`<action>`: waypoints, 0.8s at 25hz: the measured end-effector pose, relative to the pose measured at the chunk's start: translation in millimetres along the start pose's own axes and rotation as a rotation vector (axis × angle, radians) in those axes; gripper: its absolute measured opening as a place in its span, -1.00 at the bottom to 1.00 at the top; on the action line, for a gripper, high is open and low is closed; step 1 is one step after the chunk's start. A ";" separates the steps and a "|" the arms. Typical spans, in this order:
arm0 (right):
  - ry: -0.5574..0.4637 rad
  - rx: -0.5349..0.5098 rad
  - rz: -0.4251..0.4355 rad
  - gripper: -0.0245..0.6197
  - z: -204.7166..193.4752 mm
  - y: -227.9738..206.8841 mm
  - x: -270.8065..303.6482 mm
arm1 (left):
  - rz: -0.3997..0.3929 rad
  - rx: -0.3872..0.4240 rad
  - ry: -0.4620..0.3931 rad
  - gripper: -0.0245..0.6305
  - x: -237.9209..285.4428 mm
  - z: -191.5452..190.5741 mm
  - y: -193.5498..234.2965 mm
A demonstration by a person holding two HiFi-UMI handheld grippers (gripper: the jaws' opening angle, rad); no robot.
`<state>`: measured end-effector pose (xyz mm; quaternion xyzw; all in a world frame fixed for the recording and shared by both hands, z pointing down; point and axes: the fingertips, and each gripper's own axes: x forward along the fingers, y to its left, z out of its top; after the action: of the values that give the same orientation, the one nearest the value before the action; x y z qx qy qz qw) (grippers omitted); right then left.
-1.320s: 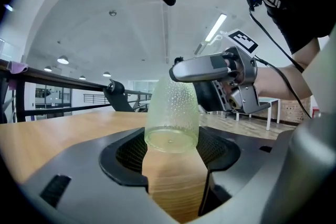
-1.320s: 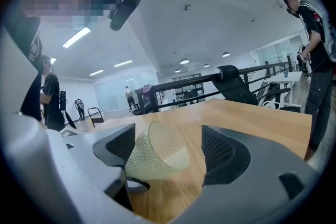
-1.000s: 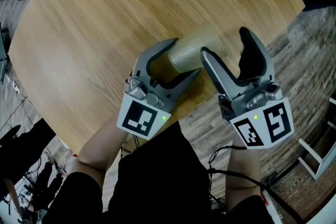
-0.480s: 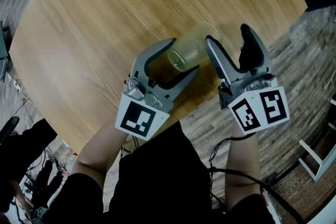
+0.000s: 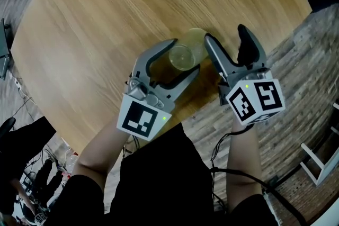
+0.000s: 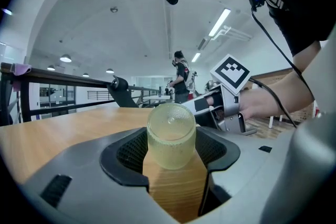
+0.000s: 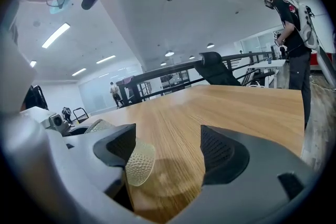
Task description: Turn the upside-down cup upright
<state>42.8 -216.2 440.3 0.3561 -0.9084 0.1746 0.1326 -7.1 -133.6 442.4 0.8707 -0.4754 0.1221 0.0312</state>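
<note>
A pale yellow, dimpled translucent cup [image 5: 189,50] stands nearly on end near the round wooden table's [image 5: 106,18] front right edge, its wider end facing up in the head view. My left gripper [image 5: 186,55] is shut on its sides. In the left gripper view the cup [image 6: 170,136] fills the gap between both pads. My right gripper [image 5: 225,34] is open just to the right, and its left finger rests against the cup's side. In the right gripper view only a sliver of the cup [image 7: 137,162] shows past that left pad. I cannot tell whether the cup touches the table.
The table edge runs close under both grippers, with plank floor [image 5: 296,61] beyond it on the right. Cables and dark gear lie at the lower left [image 5: 32,177]. A person [image 7: 291,18] stands past the table's far side, near black chairs.
The cup has swung from lying tilted between the left jaws to standing nearly on end. The right gripper came down and in against it. The left gripper stayed in place.
</note>
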 end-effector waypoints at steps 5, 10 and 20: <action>0.018 -0.016 -0.016 0.30 -5.8 -4.2 5.2 | 0.013 0.001 0.011 -0.04 2.6 -0.7 1.5; 0.044 -0.064 -0.048 0.29 -5.8 -5.1 8.3 | 0.041 -0.013 0.025 -0.04 3.7 -0.3 5.5; 0.106 -0.089 -0.081 0.19 -20.4 -7.7 17.3 | 0.074 -0.069 0.072 -0.04 12.5 -6.3 13.6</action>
<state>38.2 -223.5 466.7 0.3765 -0.8918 0.1472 0.2032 -13.2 -150.2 450.7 0.8461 -0.5097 0.1379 0.0734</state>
